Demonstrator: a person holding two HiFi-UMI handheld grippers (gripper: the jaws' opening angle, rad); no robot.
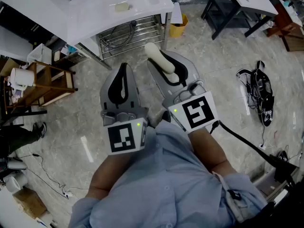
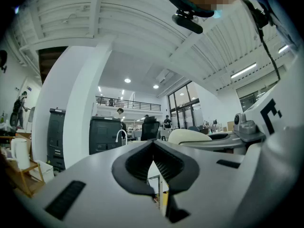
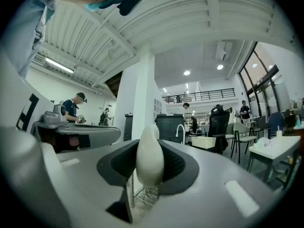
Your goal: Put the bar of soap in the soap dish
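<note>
In the head view both grippers are held level above a marble floor. A cream bar of soap stands on edge between the jaws of my right gripper, which is shut on it; it pokes out past the tips. The right gripper view shows the same soap clamped between the black pads. My left gripper hangs beside it with jaws shut and nothing between them, its pads meeting. A small pale soap dish lies on the white washbasin ahead.
A wire rack stands under the basin, with a yellow bin to its right. A wooden shelf with a white kettle is at the left, a dark-framed table at the top right. Black cables lie on the floor.
</note>
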